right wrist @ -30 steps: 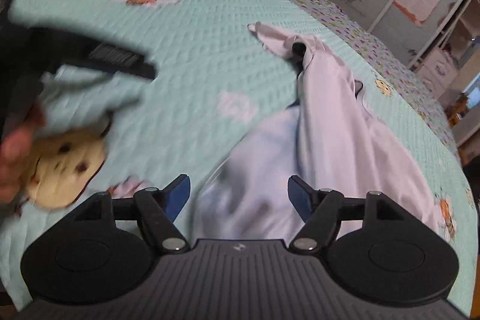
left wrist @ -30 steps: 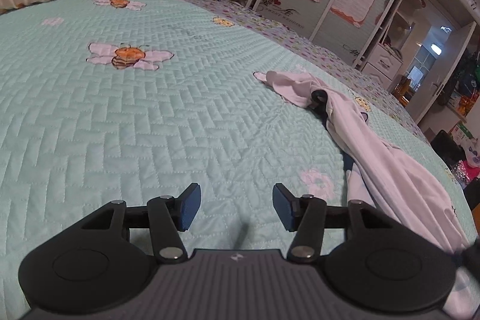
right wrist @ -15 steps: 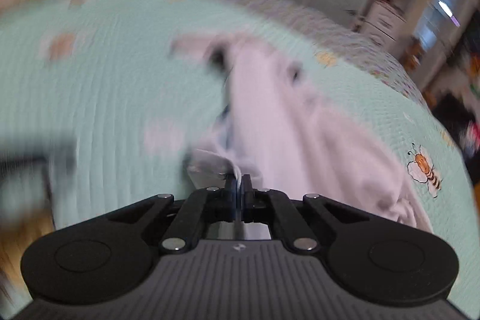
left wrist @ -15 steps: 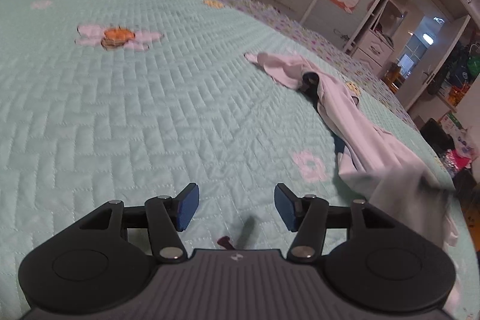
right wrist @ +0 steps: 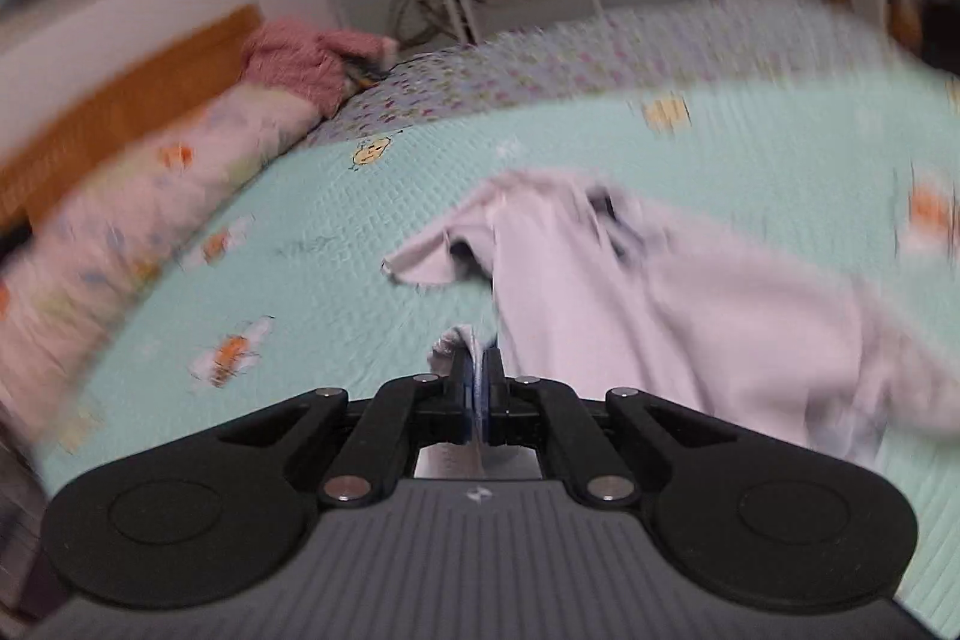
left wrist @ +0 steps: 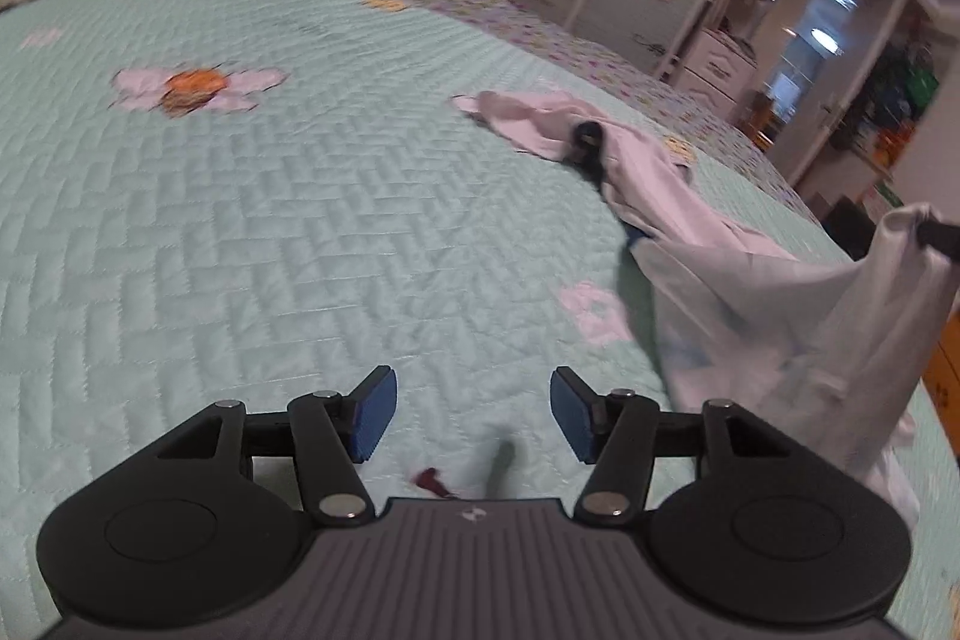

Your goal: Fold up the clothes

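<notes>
Bedroom, mint quilted bedspread (left wrist: pixel 252 232) with bee patches. White garment (right wrist: pixel 660 292) sprawled unfolded toward the bed's right edge, one edge pinched and lifted by the closed right gripper (right wrist: pixel 478 388). Left gripper (left wrist: pixel 474 412) wide apart, empty, over bare quilt. Best lifted slowly, cloth kept taut and clear of bunching. No containers visible.

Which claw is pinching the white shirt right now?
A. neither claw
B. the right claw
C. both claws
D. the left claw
B: the right claw is shut with an edge of the white shirt between its fingers, while the left claw is open over the bare green quilt.
</notes>
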{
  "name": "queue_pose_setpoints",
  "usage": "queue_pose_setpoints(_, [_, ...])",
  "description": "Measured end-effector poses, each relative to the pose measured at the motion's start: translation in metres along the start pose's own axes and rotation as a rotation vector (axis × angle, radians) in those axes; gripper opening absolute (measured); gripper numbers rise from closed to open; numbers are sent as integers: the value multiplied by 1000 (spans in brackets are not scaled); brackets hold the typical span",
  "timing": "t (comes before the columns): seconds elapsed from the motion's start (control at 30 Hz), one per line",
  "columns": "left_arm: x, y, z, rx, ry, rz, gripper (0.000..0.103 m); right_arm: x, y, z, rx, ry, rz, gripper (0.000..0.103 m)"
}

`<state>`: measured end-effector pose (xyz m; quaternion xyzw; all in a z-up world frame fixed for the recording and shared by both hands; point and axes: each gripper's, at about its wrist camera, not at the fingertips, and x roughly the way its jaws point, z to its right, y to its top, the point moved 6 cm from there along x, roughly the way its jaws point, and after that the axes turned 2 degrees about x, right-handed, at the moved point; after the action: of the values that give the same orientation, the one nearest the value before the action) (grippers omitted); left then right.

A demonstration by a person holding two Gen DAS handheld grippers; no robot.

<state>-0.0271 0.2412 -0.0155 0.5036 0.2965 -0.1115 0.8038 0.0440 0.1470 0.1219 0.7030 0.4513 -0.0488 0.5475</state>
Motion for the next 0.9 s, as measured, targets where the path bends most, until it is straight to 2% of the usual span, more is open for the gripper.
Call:
queue_pose_setpoints(0.13, [-10, -2, 36, 151, -32, 45, 60, -16, -17, 6, 41, 72, 17, 2])
queue_pose_setpoints(0.27, [-25, -3, 82, 321, -67, 125, 63, -26, -16, -6, -10, 127, 46, 2])
queue_pose_setpoints(0.33, [-24, -3, 99, 366, -78, 139, 65, -33, -16, -8, -36, 146, 53, 2])
queue_pose_setpoints(0.5, [-12, -7, 122, 412, -178, 108, 65, -44, -14, -6, -57, 189, 72, 2])
queue_pose_setpoints(0.63, [3, -5, 126, 394, -275, 44, 65, -47, -13, 0, -47, 230, 76, 2])
queue_pose_setpoints(0.9, [28, 1, 148, 418, -562, -79, 65, -51, -16, 31, 70, 331, 37, 3])
